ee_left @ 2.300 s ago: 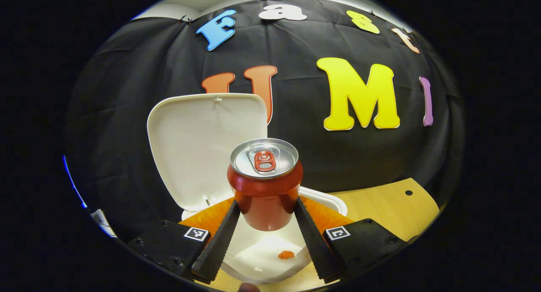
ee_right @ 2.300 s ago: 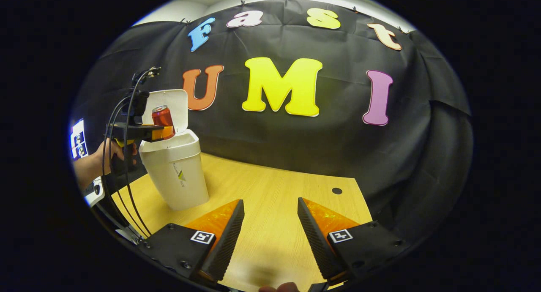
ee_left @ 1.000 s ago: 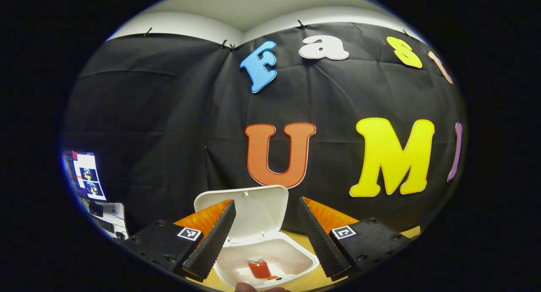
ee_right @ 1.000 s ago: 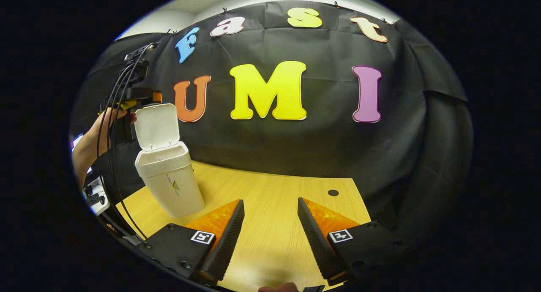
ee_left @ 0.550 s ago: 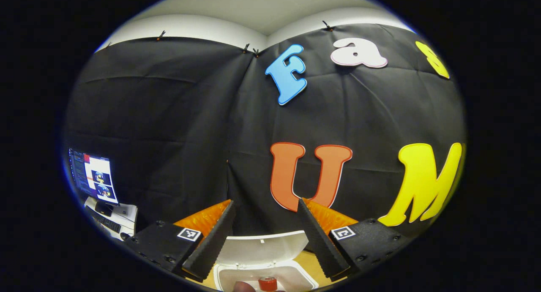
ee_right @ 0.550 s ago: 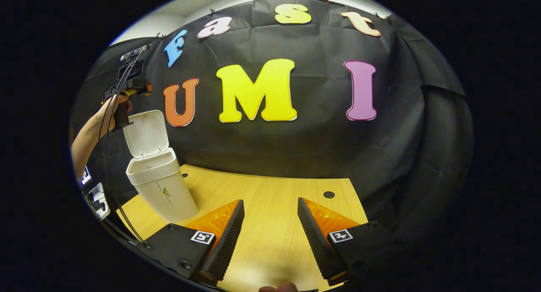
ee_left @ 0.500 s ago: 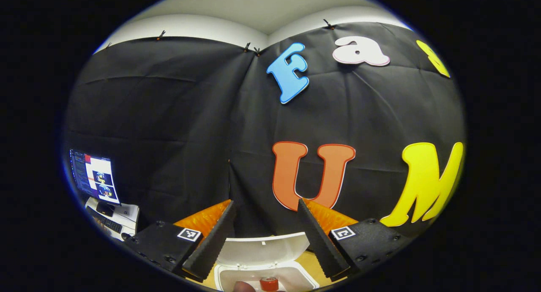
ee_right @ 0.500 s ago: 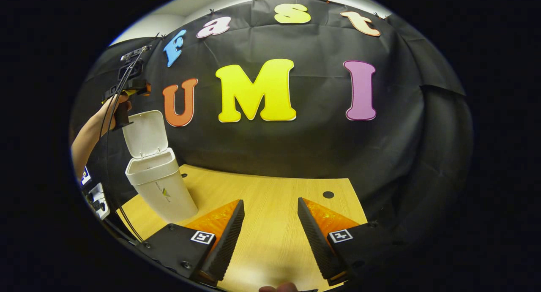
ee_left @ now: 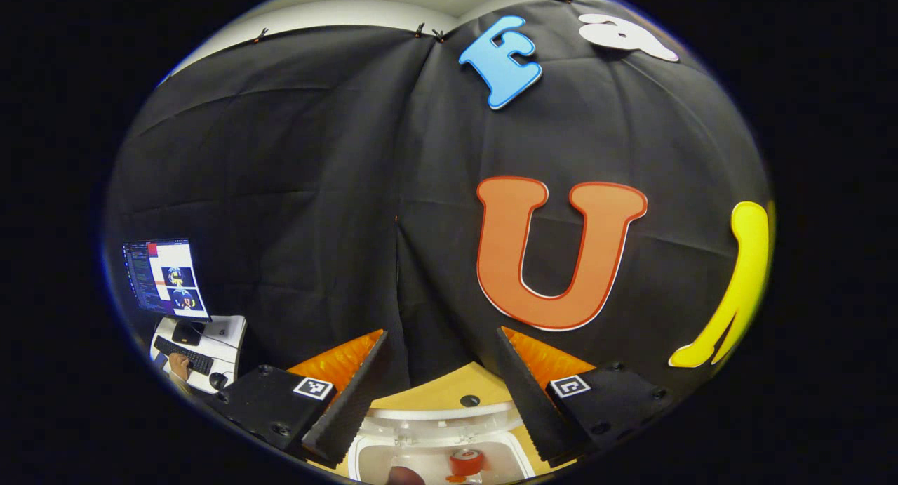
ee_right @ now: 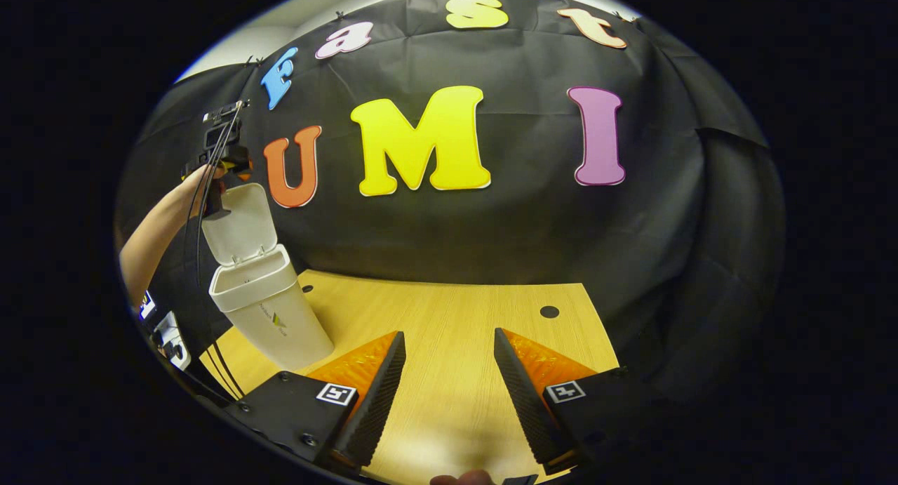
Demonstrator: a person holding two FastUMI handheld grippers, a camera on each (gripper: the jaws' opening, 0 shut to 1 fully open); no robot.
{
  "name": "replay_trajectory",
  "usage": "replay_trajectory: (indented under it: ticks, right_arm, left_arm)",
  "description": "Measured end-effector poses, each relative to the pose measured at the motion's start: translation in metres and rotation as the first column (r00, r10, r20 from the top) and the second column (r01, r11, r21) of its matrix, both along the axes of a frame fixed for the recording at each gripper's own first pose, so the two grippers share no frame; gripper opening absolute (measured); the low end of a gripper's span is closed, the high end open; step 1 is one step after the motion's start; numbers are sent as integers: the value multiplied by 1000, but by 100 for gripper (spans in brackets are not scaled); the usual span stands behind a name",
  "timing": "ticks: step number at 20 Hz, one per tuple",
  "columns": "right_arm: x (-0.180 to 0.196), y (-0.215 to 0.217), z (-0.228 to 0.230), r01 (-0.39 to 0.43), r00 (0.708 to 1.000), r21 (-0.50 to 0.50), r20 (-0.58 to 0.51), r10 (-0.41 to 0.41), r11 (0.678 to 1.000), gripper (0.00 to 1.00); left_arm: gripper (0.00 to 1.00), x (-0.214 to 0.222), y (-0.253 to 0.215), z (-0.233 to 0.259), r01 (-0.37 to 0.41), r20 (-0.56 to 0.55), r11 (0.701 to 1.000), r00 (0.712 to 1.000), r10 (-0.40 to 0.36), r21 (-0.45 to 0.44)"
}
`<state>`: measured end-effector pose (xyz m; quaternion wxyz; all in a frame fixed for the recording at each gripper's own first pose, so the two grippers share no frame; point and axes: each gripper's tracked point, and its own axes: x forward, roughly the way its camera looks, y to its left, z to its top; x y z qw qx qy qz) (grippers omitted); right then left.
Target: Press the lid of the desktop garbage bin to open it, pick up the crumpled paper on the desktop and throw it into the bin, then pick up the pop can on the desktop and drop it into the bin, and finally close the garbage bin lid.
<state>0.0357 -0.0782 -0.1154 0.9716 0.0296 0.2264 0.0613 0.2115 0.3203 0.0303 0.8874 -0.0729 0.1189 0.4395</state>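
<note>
Both tongs (ee_left: pixel 438 387) (ee_right: pixel 445 387) gape wide, empty, left above bin (ee_left: pixel 442 443).

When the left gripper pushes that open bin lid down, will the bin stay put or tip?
The bin looks like light, thin plastic, tall and narrowing toward its base, so it may tip or slide. The lid stands upright on a rear hinge and would likely swing down easily.

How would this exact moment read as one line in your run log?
stage: close lid | pop can: in bin | lid: up | left gripper: open above bin | right gripper: open, idle
</note>
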Motion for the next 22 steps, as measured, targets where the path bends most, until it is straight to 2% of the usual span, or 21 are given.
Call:
replay_trajectory:
  ticks: [1,2,3,4,5,9,12,16,19,22]
  right_arm:
    - [-2,-1,-1,0,1000,-3,-1,0,1000,83]
    - [-4,-3,0,2,1000,-3,2,-2,1000,83]
    - [-4,-3,0,3,1000,0,7,-3,1000,82]
    - [-5,-4,-1,4,1000,3,6,-4,1000,83]
    - [-6,-4,-4,3,1000,10,3,-3,1000,82]
    - [-11,0,-8,-27,1000,17,14,27,1000,83]
    - [-21,1,-17,-56,998,-3,2,56,998,82]
    - [-35,-6,-23,-49,999,-18,-12,49,999,82]
    - [-41,-12,-26,-32,999,-24,-24,31,999,82]
    - [-44,-12,-23,-28,999,-37,-20,27,999,82]
  left_arm:
    - [96,-5,-8,-12,-10,-20,999,1000,10,-49]
    - [96,-9,-13,-8,-11,-21,1000,1000,10,-28]
    - [89,-9,-19,-7,1,-18,999,1000,-1,-38]
    - [87,-12,-28,-10,4,-21,999,1000,-5,-47]
    - [94,-18,-37,-13,10,-26,999,1000,-11,-43]
    - [94,-44,-85,-41,46,-50,996,998,-50,-80]
    - [93,-61,-108,-55,58,-23,994,998,-60,-98]
    - [90,-73,-118,-89,64,-79,993,994,-72,-103]
    - [90,-81,-125,-119,55,-94,988,993,-69,-144]
    - [90,-85,-130,-139,66,-124,989,989,-82,-132]
